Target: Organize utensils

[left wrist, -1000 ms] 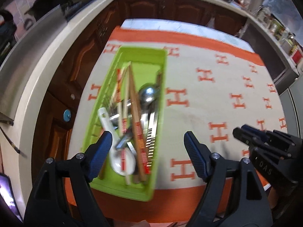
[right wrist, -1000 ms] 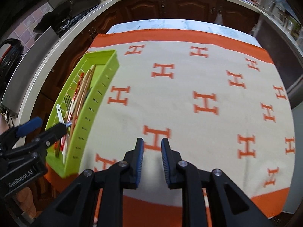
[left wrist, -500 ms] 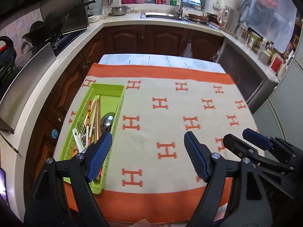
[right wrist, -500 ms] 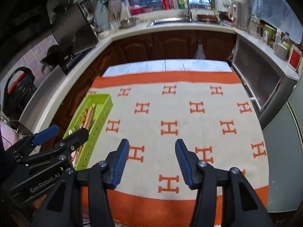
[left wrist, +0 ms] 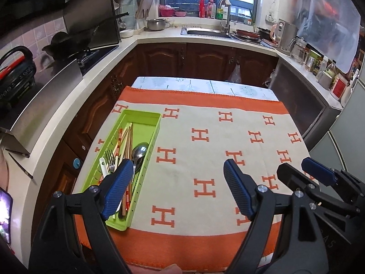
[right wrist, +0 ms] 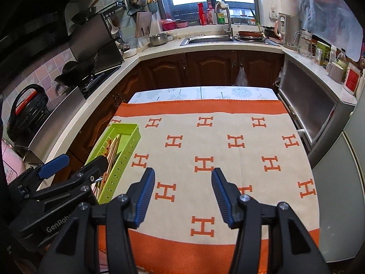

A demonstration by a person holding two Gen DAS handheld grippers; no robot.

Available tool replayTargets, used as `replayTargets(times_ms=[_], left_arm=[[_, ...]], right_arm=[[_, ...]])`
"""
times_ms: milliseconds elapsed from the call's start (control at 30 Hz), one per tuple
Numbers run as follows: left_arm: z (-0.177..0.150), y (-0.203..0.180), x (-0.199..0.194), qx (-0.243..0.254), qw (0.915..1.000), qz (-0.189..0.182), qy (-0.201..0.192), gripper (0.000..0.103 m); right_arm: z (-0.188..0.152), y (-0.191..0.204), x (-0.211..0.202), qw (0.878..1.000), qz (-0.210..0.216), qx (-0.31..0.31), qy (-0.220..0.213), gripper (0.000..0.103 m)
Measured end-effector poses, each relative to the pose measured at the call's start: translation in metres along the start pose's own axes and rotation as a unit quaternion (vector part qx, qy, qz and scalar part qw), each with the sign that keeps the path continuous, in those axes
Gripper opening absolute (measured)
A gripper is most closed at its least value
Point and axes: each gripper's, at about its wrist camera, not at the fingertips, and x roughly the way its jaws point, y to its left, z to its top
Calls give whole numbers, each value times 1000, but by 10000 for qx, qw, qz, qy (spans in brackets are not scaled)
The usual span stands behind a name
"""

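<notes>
Both grippers are hovering above the tablecloth (left wrist: pixel 205 159), gripping nothing. Left gripper (left wrist: pixel 178 187) is hanging over the near edge of the cloth with its blue-padded fingers (left wrist: pixel 117 189) spread wide apart; its left finger is overlapping the near end of the green tray (left wrist: pixel 146 159) in the left wrist view. Right gripper (right wrist: pixel 182 196) is also standing with fingers apart, nothing between them, over the near middle of the cloth, to the right of the tray. Green tray is sitting on the cloth's left side, long axis running away from the cameras, close to the cloth's left edge. Inside the tray, utensils are lying lengthwise in a loose pile: a metal spoon (left wrist: pixel 139 151) toward the tray's right wall, wooden chopsticks (left wrist: pixel 129 141) and red-striped chopsticks (left wrist: pixel 118 143) in the middle, a fork (left wrist: pixel 111 162) and a white plastic utensil (left wrist: pixel 103 166) toward the left wall. From the right wrist view only chopstick ends are showing over the tray's perforated right wall. Rest of the cloth, to the right of the tray, is lying flat.
</notes>
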Motion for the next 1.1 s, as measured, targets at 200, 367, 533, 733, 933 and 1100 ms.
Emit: replayTargets(times_ms=[200,367,533,733,933,1100], left_arm=[[-1,-3,6,75,9999,19,67,80],[-1,-3,6,58,9999,26,81,80],[-1,-4,8,74,9999,31,91,80],[-1,-4,8,69,9999,36,87,80],[-1,-4,10,73,9999,40,93,80],[-1,-1,11,77,9999,53,105,80]], right_arm=[[-1,-3,2,10000,-18,64,29,52],[-1,-4,3,10000,-20,60,34,52],[-1,-6,3,9999,-4,97,58,52],[0,-9,5,9999,9,106,68,52],[0,-9,5,9999,12,101,73,52],[0,-9,6,9999,16,110,87,52]])
